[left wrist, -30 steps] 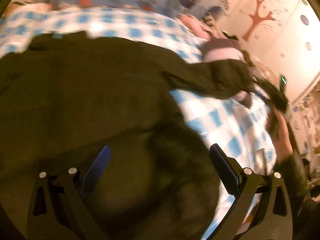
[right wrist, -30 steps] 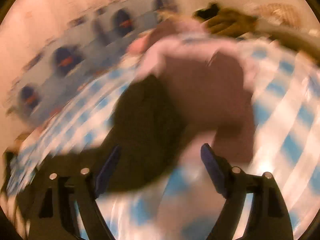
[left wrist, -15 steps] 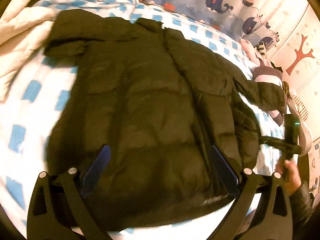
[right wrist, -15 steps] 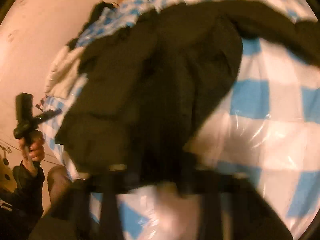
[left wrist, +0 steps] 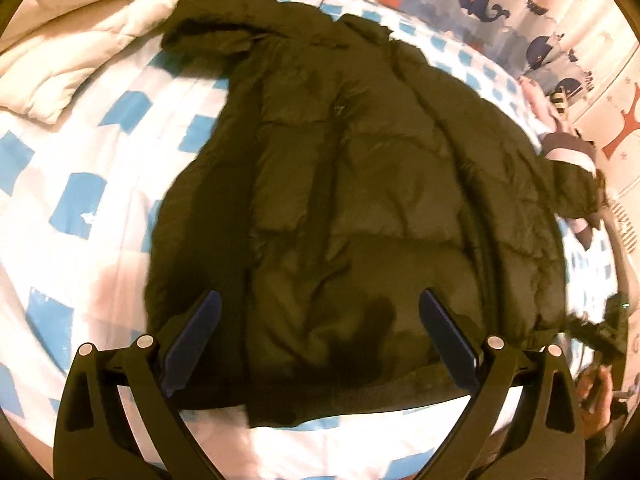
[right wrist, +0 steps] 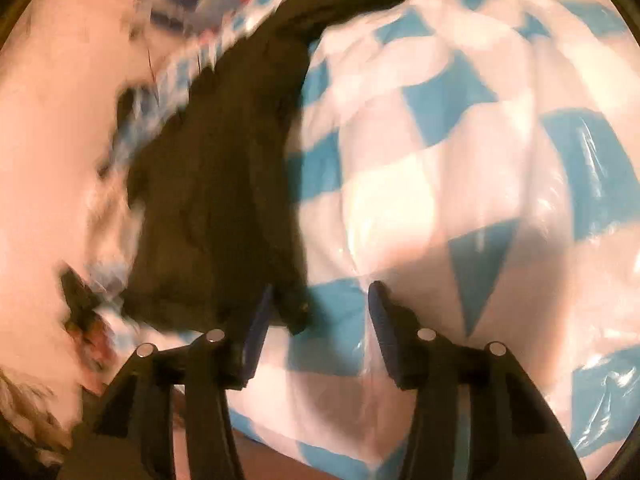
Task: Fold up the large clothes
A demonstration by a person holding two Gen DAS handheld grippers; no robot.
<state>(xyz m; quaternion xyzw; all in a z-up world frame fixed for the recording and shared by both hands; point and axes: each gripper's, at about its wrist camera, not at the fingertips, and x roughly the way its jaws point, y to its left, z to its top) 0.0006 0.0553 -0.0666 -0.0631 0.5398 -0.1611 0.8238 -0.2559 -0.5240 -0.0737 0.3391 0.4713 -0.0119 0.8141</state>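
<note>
We are seeing a blue-and-white checked sheet [left wrist: 80, 196] covering the bed, its plastic film glinting in the right wrist view. A cream quilt [left wrist: 76, 36] is lying bunched at the far left corner. Whale-print fabric [left wrist: 488, 4] is running along the far side. A red tree decal [left wrist: 624, 128] is showing on the wall.

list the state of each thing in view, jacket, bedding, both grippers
jacket: spread flat on the bed, not folded, hood at the far end
white quilt: bunched beside the hood
checked sheet: rumpled under the jacket
left gripper: jaws open above the hem
right gripper: jaws opening, a jacket corner between them
</note>
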